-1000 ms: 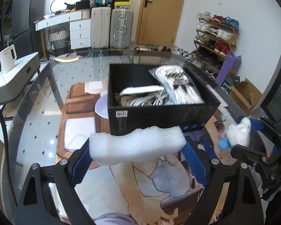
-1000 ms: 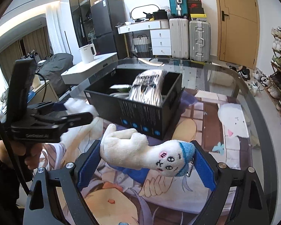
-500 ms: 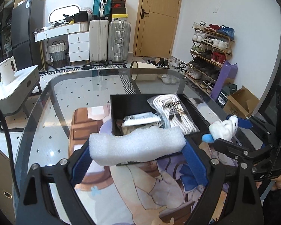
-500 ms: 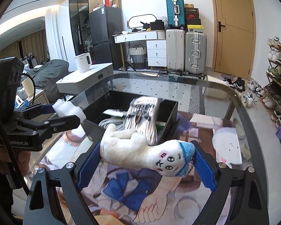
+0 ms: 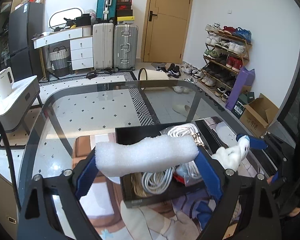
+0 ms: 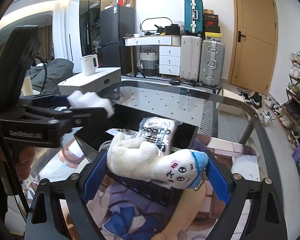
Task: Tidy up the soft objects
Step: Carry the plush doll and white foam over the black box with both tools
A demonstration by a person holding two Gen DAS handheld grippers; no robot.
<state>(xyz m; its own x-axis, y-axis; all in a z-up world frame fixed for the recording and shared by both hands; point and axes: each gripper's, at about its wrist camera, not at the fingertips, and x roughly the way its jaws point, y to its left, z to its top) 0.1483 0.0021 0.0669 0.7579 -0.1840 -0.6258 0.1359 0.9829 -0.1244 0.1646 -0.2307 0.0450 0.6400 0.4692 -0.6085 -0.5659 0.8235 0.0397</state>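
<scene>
Left tongs (image 5: 147, 158) are spread wide and clamped on a chunky white foam piece (image 5: 146, 156), one blue pad pressing each end, so the foam hangs crosswise up in the air over the black box (image 5: 130, 137). Right tongs (image 6: 157, 168) are doing the same thing with a cream plush toy (image 6: 150, 164): jaws wide, blue pads squeezing its two ends. The toy has a little stitched face, a blue cap and a small metal chain dangling off the right end. It sits up off the counter (image 6: 190, 100), over the near edge of the box.

From the right wrist view you can see the left tongs off to the side with the foam sticking out past them, held by a hand (image 6: 20, 160) at the lower left edge. From the left wrist view the plush shows up on the right, gripped by the other tongs just beside the box.

Inside the box there's a coil of white cord (image 5: 158, 180), a clear plastic bag of white stuff with printing (image 6: 158, 132) and some other bits I can't make out. The box stands on an anime-print mat (image 6: 130, 216) spread across the glass counter.

Further back: suitcases (image 5: 114, 44), a white drawer unit (image 5: 82, 52), a wooden door (image 5: 168, 20), a shoe rack (image 5: 226, 56) and a white kettle (image 5: 4, 82) on a side cabinet.
</scene>
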